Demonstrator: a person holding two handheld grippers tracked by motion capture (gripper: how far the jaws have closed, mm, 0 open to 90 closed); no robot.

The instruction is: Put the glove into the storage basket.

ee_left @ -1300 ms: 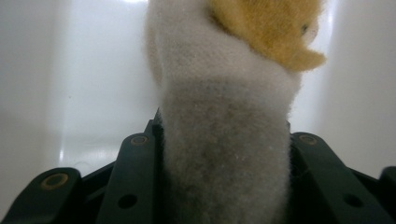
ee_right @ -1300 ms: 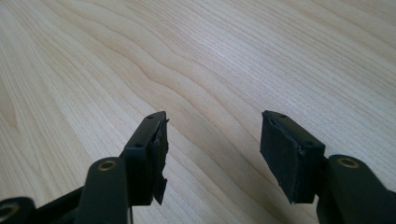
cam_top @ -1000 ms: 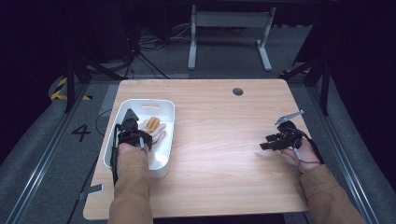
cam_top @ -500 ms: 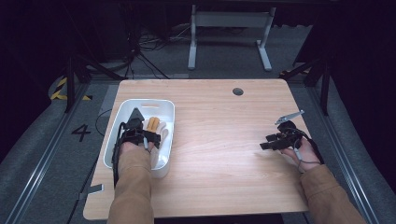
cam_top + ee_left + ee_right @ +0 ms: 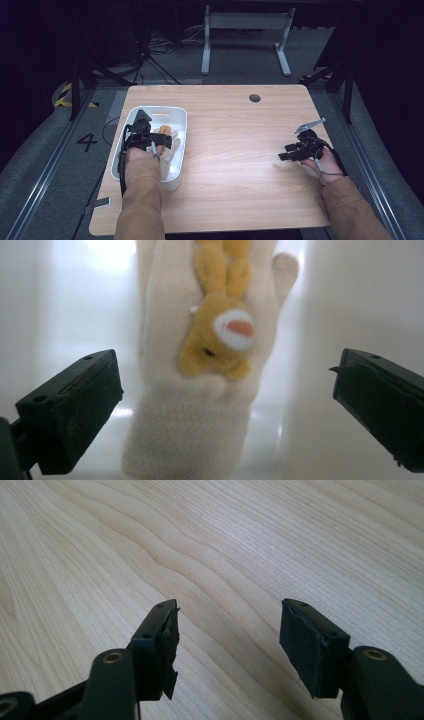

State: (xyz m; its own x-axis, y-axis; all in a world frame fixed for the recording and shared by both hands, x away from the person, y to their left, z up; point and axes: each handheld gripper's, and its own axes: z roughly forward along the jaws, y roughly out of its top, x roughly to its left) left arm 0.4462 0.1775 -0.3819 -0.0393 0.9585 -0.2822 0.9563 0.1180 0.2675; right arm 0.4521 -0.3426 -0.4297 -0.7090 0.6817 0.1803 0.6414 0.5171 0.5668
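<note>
Glove (image 5: 200,390), cream knit with a yellow plush animal (image 5: 220,335) sewn on its back, lies flat on the floor of the white tray (image 5: 131,120) at the left side of the counter (image 5: 235,165). In the high view the left hand and left claw (image 5: 142,117) cover most of it; the tips of its fingers are cut off at the top edge of the left gripper view.

Left forearm reaches from the near edge over the tray, claw pointing far and down at the glove. Its jaws have just been opening and now stand wide, one each side of the cuff, touching nothing.

Right claw (image 5: 227,635) rests low over bare wood near the right edge, pointing left, jaws wide with nothing between them.

Compared with a second ago, the left claw has released the glove; the right hand has stayed put.
</note>
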